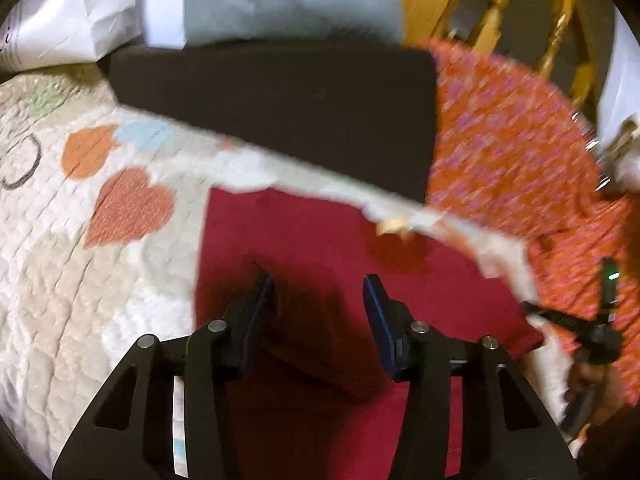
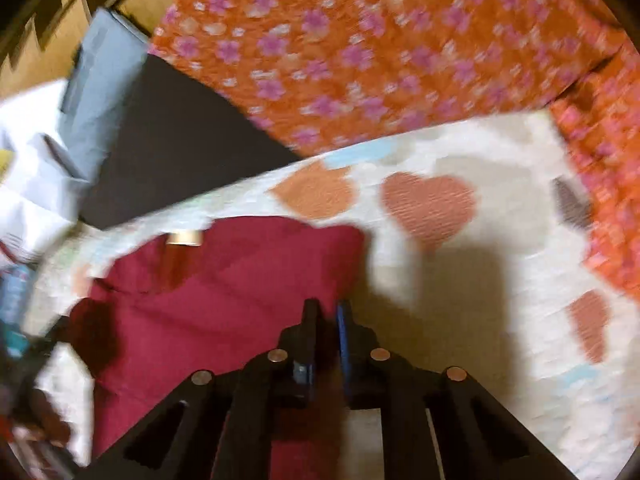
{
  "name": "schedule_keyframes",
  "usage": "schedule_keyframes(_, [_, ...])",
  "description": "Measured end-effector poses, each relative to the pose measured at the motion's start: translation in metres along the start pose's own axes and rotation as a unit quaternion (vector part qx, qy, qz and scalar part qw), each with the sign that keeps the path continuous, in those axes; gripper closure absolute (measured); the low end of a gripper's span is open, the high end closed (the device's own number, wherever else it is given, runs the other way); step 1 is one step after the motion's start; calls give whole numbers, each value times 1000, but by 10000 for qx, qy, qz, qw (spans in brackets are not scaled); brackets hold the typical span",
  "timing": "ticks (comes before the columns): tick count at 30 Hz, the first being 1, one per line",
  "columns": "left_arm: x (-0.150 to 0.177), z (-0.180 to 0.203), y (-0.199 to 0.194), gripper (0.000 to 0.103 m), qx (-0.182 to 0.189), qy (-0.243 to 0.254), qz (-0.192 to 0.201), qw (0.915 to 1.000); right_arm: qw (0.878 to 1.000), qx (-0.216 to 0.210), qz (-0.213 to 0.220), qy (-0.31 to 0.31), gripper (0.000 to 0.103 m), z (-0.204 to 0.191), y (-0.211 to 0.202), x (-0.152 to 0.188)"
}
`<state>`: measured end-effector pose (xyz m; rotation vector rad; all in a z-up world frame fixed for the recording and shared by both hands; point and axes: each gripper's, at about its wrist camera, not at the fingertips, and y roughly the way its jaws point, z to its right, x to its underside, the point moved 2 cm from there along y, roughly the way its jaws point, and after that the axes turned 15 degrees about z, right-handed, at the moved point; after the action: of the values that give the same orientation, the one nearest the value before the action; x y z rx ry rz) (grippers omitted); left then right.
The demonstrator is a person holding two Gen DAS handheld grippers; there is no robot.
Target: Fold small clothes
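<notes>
A dark red garment [image 1: 320,232] lies flat on a cream quilt with hearts [image 1: 80,240]. My left gripper [image 1: 318,284] hovers over the garment's middle, open, with red fabric lying below and between its fingers; no pad visibly presses on it. In the right wrist view the garment [image 2: 220,280] fills the lower left, a small tan label [image 2: 184,237] at its far edge. My right gripper [image 2: 327,308] sits at the garment's right edge, its jaws nearly together with red cloth in the narrow gap. The right tool's body [image 1: 600,332] and a hand show at the left wrist view's right edge.
An orange cloth with pink flowers [image 2: 360,52] lies beyond the quilt. A black flat pad [image 1: 280,104] and a grey-blue folded item [image 1: 288,0] sit at the far side, with white paper [image 1: 68,12] to their left. A wooden chair [image 1: 500,4] stands behind.
</notes>
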<state>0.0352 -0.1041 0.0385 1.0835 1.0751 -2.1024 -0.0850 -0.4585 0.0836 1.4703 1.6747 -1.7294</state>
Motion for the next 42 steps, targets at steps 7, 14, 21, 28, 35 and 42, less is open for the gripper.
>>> schedule_keyframes(7, [-2, -12, -2, 57, -200, -134, -1, 9997, 9990, -327, -13, 309, 98, 16, -23, 1])
schedule_keyframes(14, [12, -9, 10, 57, -307, 135, -287, 9990, 9920, -1034, -114, -709, 98, -42, -41, 8])
schedule_keyframes(21, [14, -15, 6, 57, -326, 192, -342, 9987, 9943, -725, -599, -493, 99, -12, -34, 42])
schedule_keyframes(28, [21, -17, 1, 57, -395, 292, -357, 9982, 9930, -655, -321, -925, 98, -36, -40, 39])
schedule_keyframes(35, [27, -14, -43, 54, -303, 400, -675, 9965, 9919, -533, -723, -893, 94, -43, -45, 51])
schedule_keyframes(42, [47, -15, -111, 37, -281, 16, -838, 9961, 9931, -818, -476, -698, 68, -29, -133, 63])
